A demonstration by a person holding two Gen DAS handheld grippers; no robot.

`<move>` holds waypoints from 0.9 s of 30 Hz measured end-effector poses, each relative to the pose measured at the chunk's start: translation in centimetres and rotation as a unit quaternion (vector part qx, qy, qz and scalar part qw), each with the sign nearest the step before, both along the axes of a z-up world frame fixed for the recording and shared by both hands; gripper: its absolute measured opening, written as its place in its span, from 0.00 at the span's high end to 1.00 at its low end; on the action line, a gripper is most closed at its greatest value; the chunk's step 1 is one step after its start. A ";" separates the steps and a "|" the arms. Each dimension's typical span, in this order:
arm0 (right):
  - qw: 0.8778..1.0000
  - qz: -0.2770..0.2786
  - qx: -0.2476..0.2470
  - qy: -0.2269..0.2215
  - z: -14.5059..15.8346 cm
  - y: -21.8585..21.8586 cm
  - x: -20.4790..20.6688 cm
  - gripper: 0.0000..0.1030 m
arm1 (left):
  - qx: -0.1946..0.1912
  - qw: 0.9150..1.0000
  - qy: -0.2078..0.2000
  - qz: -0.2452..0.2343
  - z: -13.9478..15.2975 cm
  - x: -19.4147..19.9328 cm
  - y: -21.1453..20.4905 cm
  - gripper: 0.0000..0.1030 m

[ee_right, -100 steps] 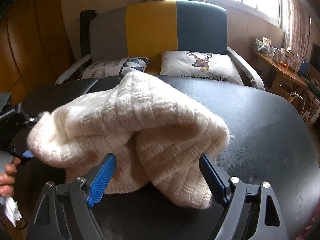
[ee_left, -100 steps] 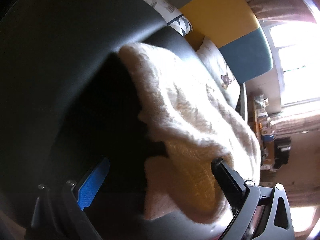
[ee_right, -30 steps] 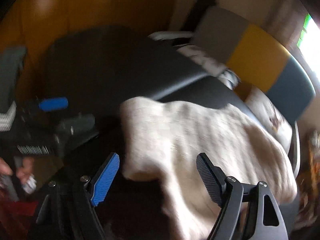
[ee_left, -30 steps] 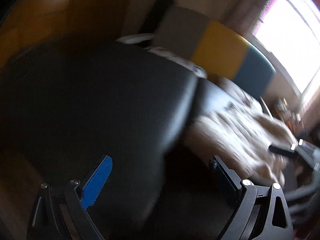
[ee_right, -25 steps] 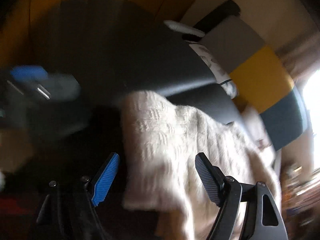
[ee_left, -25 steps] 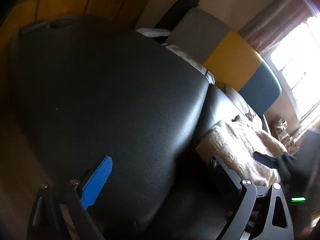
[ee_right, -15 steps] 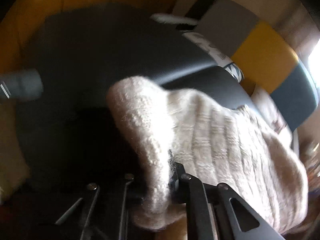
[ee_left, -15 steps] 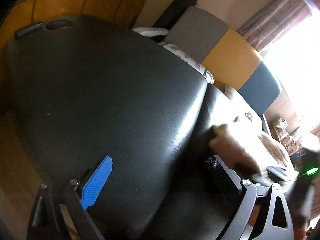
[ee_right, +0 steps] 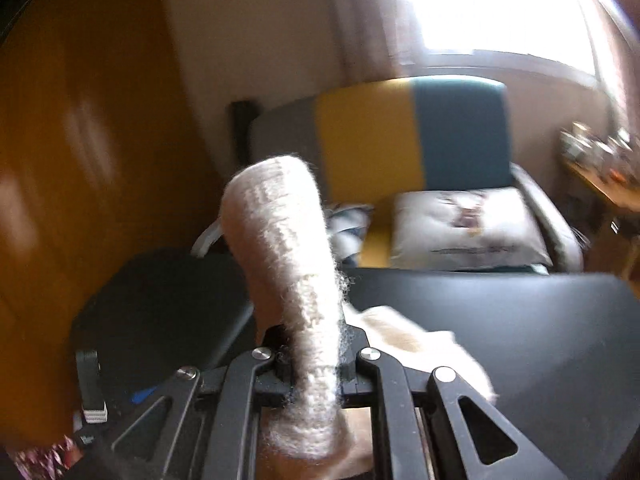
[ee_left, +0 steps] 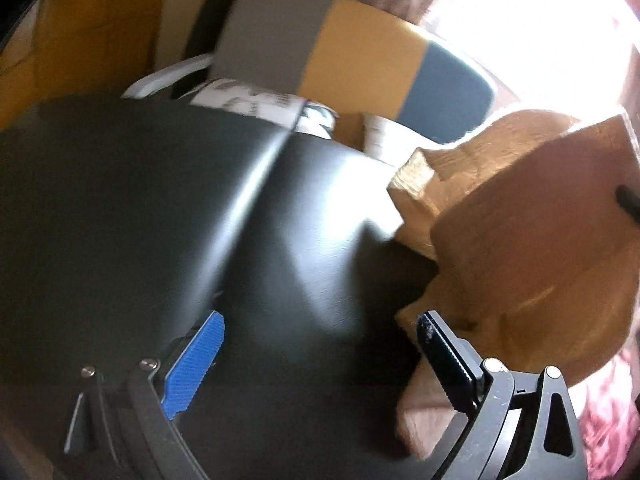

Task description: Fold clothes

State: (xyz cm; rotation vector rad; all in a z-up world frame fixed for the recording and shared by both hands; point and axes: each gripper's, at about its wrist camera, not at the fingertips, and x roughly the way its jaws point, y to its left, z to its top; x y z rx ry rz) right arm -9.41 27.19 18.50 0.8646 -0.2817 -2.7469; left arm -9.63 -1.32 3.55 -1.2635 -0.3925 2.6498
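Note:
A cream knitted sweater [ee_right: 288, 264] stands up as a thick fold straight out of my right gripper [ee_right: 316, 368], which is shut on it. More of the sweater lies behind on the black padded table [ee_right: 520, 320]. In the left wrist view the sweater [ee_left: 520, 240] hangs lifted at the right, backlit by the window, its lower edge just beyond the black right finger [ee_left: 448, 352]. My left gripper [ee_left: 320, 356] is open over the bare table [ee_left: 160, 200], with nothing between its fingers.
A sofa [ee_right: 400, 140] with a grey, yellow and teal back stands behind the table, with printed cushions [ee_right: 464, 228] on it. An orange-brown wooden wall [ee_right: 80, 160] is at the left. A side table with small items [ee_right: 600, 160] is at the far right.
My right gripper has closed on the sweater's edge and lifted it off the table while rolling. My left gripper has swung towards the sofa, still open, and the sweater now hangs at its right.

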 end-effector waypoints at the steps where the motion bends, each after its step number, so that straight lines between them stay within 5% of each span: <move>1: 1.000 -0.021 -0.004 -0.002 -0.2 1.9 0.0 0.90 | -0.005 1.000 0.001 -0.006 0.1 -0.4 0.8 0.05; 6: 0.990 -0.125 -0.057 -0.038 -4.6 11.8 1.1 0.90 | -0.014 1.000 -0.014 -0.016 -0.2 -2.7 3.9 0.05; 10: 0.969 -0.198 -0.107 -0.101 -11.1 19.1 3.1 0.90 | -0.028 0.999 -0.027 -0.024 -0.6 -4.5 6.3 0.05; 14: 0.947 -0.240 -0.139 -0.163 -18.3 24.3 4.2 0.89 | -0.055 0.997 -0.045 -0.042 -1.5 -6.8 9.5 0.05; 16: 0.945 -0.237 -0.142 -0.174 -19.9 24.7 4.6 0.85 | -0.053 0.996 -0.054 -0.054 -1.9 -7.9 11.0 0.05; 22: 0.950 -0.255 -0.097 -0.153 -16.8 24.4 7.1 0.67 | -0.038 0.994 -0.022 -0.102 -1.1 -10.7 14.8 0.04; 27: 0.979 -0.178 -0.055 -0.079 -10.9 19.6 7.6 0.46 | -0.051 0.993 0.031 -0.103 -0.3 -13.0 15.8 0.00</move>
